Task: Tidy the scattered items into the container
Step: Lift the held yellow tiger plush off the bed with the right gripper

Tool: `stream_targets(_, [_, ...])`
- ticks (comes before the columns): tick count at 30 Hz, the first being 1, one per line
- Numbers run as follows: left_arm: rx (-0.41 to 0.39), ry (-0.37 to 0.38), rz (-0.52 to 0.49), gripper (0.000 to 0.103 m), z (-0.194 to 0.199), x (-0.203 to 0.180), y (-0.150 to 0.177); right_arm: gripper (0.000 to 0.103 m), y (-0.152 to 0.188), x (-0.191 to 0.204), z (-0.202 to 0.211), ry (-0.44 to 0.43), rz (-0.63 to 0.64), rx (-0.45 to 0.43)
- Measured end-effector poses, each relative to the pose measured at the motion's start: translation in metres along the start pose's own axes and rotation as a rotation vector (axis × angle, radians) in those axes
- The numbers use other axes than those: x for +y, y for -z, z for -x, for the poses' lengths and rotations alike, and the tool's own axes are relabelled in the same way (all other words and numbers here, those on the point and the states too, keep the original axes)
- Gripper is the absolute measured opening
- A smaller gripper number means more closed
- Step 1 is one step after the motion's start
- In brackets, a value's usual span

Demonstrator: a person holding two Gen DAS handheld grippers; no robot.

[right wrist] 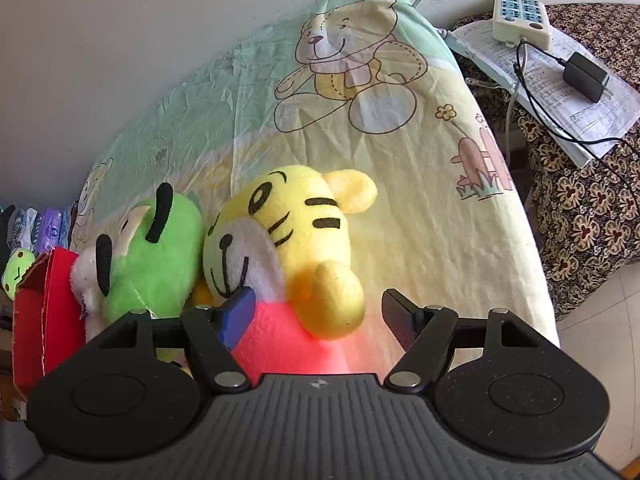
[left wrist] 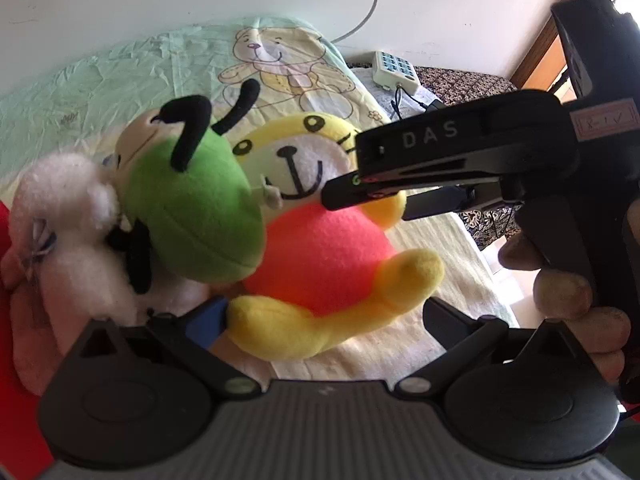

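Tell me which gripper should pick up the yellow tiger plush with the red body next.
Right. The right gripper is open with the yellow tiger plush with the red body between its fingers. The left gripper is open too, straddling only the plush's leg.

Black left gripper (left wrist: 324, 320), blue pad on 1 finger, right gripper (left wrist: 344, 194) lettered "DAS", bare fingers (left wrist: 564, 294)

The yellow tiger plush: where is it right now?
The yellow tiger plush lies on the teddy-print bedsheet, against the green plush on its left, between the right gripper's open jaws.
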State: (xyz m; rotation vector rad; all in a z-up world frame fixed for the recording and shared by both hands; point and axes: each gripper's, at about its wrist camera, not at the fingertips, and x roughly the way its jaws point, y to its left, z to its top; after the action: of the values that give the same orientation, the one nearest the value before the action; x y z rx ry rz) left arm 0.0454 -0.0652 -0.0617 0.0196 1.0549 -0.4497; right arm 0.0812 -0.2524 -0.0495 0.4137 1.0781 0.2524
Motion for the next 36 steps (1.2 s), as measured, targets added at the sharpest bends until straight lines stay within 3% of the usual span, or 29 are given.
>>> stream_targets(6, [-0.001, -0.03, -0.006, 0.102, -0.004, -0.001, 0.0, 0.076, 0.002, -0.006, -0.017, -0.081, -0.064, 0.034])
stream_targets(7, [0.0, -0.028, -0.007, 0.102, -0.005, -0.001, 0.0, 0.063, 0.004, -0.007, -0.018, -0.111, -0.08, 0.041])
stream_targets(10, [-0.005, -0.021, -0.013, 0.102, -0.005, -0.005, 0.0, 0.048, 0.011, -0.007, -0.012, -0.168, -0.101, 0.026])
stream_targets(15, [-0.002, 0.019, -0.031, 0.102, -0.002, -0.015, -0.001, 0.039, 0.018, -0.01, 0.01, -0.16, -0.116, 0.011])
stream_targets(19, [0.016, 0.104, -0.04, 0.102, 0.004, -0.024, 0.008, 0.037, 0.022, -0.022, 0.027, -0.134, -0.147, 0.015])
stream_targets(24, [0.035, 0.158, -0.113, 0.102, 0.008, -0.041, 0.027, 0.037, 0.033, -0.037, 0.044, -0.072, -0.182, 0.013])
stream_targets(26, [0.044, 0.141, -0.139, 0.102, 0.005, -0.046, 0.033, 0.039, 0.037, -0.036, 0.046, -0.062, -0.172, -0.009])
stream_targets(30, [0.027, 0.106, -0.169, 0.102, 0.001, -0.051, 0.031, 0.064, 0.039, -0.035, 0.039, -0.034, -0.171, -0.05])
stream_targets(36, [0.081, 0.09, -0.128, 0.102, -0.028, -0.041, 0.023, 0.066, 0.037, -0.044, 0.014, -0.127, -0.275, 0.003])
